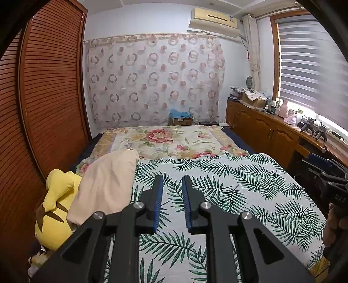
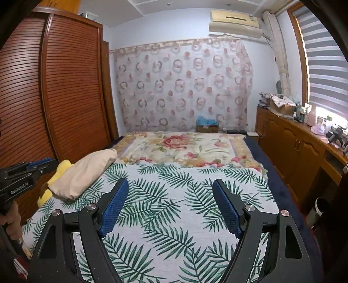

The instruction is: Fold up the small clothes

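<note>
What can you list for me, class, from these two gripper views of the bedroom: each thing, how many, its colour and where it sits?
leaf-print sheet: one, white with green fronds, near half of bed
floral blanket: one, cream with red flowers, far half of bed
beige cloth: one, left edge of bed
yellow plush toy: one, left of the cloth
louvred wardrobe: one, brown, left wall
patterned curtain: one, pink circles, far wall
air conditioner: one, cream, high on far wall
wooden cabinet: one, brown, right side, cluttered top
left gripper: narrow gap, nothing between
right gripper: wide open, empty
</note>
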Available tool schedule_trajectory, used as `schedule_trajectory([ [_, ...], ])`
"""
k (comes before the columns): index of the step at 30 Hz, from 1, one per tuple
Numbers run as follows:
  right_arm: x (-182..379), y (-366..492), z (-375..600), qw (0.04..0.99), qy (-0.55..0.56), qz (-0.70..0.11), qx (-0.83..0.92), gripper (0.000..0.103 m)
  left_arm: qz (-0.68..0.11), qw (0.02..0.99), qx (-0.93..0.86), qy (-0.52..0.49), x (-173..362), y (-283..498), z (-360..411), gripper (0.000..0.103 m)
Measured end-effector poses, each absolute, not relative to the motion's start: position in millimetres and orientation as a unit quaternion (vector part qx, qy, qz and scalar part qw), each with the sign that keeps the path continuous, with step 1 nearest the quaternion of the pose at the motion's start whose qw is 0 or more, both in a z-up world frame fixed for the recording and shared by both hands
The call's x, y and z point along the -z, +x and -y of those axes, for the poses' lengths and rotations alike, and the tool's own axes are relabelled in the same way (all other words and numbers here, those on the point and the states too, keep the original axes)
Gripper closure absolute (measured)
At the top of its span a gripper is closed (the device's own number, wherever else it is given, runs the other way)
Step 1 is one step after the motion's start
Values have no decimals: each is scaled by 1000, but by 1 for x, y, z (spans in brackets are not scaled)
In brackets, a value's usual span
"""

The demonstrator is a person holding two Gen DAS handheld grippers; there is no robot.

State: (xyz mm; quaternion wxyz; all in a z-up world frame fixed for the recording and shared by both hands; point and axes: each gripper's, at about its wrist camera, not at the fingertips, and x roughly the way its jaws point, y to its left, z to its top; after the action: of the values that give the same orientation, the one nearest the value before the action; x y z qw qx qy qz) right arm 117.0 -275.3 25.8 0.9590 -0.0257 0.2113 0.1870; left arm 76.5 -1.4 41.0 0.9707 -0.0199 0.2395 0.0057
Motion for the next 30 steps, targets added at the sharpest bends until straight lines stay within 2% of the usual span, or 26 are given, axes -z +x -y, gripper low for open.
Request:
schedule_trajectory([
  [30, -25, 115, 279, 961, -27, -208, -180, 22, -225, 974, -18, -17, -48, 65, 5, 86],
])
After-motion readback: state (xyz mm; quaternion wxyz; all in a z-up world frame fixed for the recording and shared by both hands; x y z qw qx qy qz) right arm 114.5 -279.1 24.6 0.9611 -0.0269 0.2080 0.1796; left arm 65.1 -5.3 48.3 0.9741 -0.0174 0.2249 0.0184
